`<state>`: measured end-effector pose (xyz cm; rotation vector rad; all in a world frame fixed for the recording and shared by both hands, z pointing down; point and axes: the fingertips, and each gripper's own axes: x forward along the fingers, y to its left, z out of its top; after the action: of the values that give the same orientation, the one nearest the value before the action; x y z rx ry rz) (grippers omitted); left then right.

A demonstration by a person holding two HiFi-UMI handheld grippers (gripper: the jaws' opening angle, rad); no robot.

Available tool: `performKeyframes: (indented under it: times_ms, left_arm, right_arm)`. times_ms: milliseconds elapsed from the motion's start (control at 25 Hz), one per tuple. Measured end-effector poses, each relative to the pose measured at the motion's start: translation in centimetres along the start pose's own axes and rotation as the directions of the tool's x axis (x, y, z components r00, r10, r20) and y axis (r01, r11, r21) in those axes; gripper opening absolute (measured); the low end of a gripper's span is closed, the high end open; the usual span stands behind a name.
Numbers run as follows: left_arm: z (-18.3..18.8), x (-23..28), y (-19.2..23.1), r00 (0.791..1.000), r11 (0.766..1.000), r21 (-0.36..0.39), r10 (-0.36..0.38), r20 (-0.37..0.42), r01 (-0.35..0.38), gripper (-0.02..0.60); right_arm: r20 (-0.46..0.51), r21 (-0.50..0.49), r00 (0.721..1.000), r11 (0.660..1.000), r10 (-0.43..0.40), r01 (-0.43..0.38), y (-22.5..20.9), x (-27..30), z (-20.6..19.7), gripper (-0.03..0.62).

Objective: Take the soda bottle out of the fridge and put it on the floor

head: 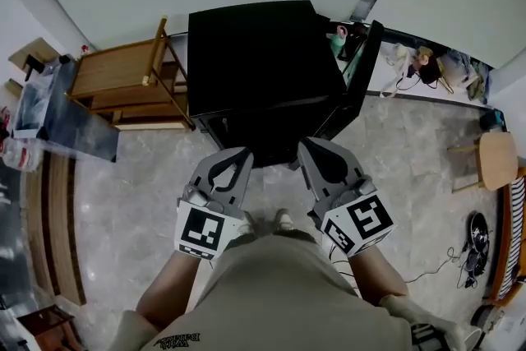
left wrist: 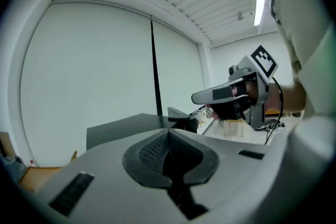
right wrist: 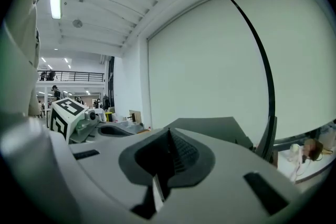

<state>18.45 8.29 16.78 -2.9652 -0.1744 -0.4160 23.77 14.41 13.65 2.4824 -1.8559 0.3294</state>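
Note:
A low black fridge (head: pixel 261 62) stands on the floor ahead of me, seen from above. Its door (head: pixel 362 66) hangs ajar on the right side. Small greenish things (head: pixel 338 40) show in the gap, too small to name, and I cannot make out a soda bottle. My left gripper (head: pixel 241 154) and right gripper (head: pixel 306 145) are held side by side just in front of the fridge, above the floor. Both are shut with nothing between the jaws. In the left gripper view the pads (left wrist: pixel 157 148) meet, and the right gripper view shows its pads (right wrist: pixel 178 150) closed too.
A wooden rack (head: pixel 131 82) stands left of the fridge, with a glass-topped stand (head: pixel 57 115) further left. A round wooden stool (head: pixel 496 160) and cables (head: pixel 468 247) lie at the right. Clutter (head: pixel 427 66) lines the wall behind the door. The floor is grey marble (head: pixel 131 201).

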Motion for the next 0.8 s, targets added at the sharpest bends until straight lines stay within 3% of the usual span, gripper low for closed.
performKeyframes:
  times_ms: [240,440,800]
  left_arm:
    - [3.8,1.1,-0.9,0.999,0.999,0.042,-0.030,0.044,0.028,0.006]
    - [7.0,0.5,-1.1,0.993,0.999,0.047,-0.021,0.117,0.015,0.006]
    - [7.0,0.3,-1.1,0.995,0.999,0.049,0.003,0.100,-0.008,0.006]
  right_arm:
    - [0.082,-0.071,0.996,0.997,-0.032,0.038,-0.9,-3.1,4.1,-0.005]
    - [0.095,-0.114,0.994,0.991,-0.056,0.067,-1.5,-4.3,5.7,-0.005]
    - [0.080,-0.097,0.994,0.992,-0.068,0.075,-2.3,-4.4,5.1,-0.005]
